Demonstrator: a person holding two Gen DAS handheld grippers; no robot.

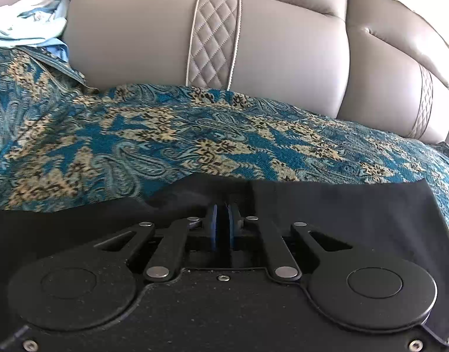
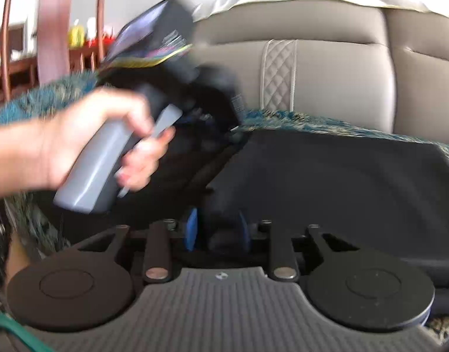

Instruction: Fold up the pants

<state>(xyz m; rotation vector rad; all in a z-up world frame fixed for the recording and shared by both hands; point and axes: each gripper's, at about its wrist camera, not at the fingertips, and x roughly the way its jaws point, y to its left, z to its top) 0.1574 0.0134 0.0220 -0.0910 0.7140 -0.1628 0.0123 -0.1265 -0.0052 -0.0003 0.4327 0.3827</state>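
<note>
The black pants lie on a blue paisley sofa cover. My left gripper is shut on the pants' far edge, its blue pads pressed together on the cloth. In the right wrist view the pants spread flat to the right. My right gripper has its blue pads part way apart with a bunch of black cloth between them. The left gripper shows blurred there, held by a hand, over the pants' left part.
The grey leather sofa back with quilted strips rises behind the cover. Light blue clothes lie at the far left. In the right wrist view a wooden chair and shelves stand at the back left.
</note>
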